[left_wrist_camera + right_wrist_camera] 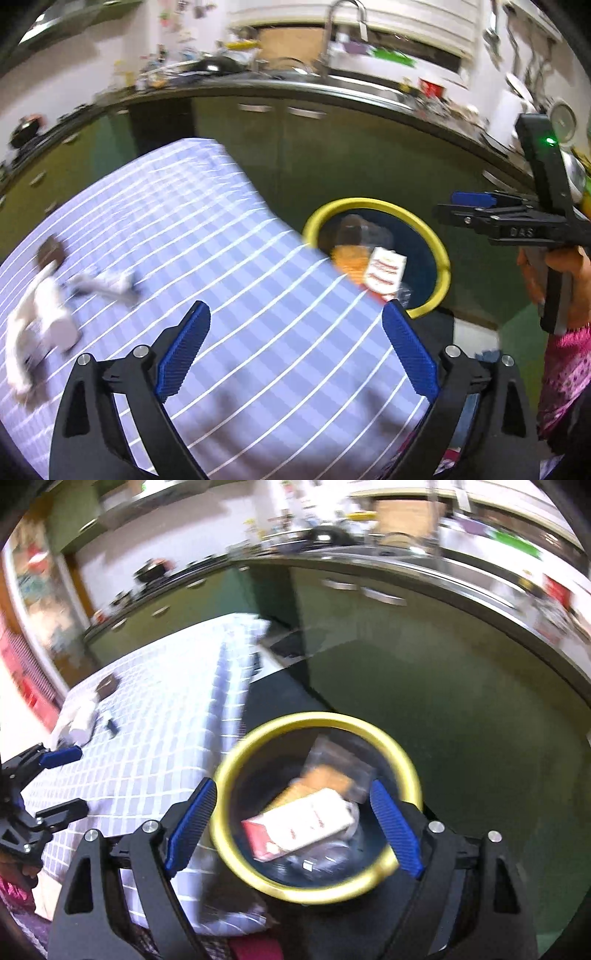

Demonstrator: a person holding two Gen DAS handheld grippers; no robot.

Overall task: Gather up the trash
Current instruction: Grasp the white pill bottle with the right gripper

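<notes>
both claws empty and spread wide: left claw [295, 343] over the checked bench cloth [229, 280], right claw [291, 827] above the yellow-rimmed bin [402, 760], which already holds a red-and-white carton [303, 829] and an orange wrapper [325, 781]. remaining trash, crumpled white paper [40, 314] and a brown scrap [51, 251], lies well apart at the cloth's far left. risks, judged: frames blurred, so a hurried reach may snag cloth with paper, or drop it beside the bin.

Bright indoor light, heavy motion blur on counter [295, 88] and bin rim [317, 805]; fisheye bends edges, corners black, glare on steel.
</notes>
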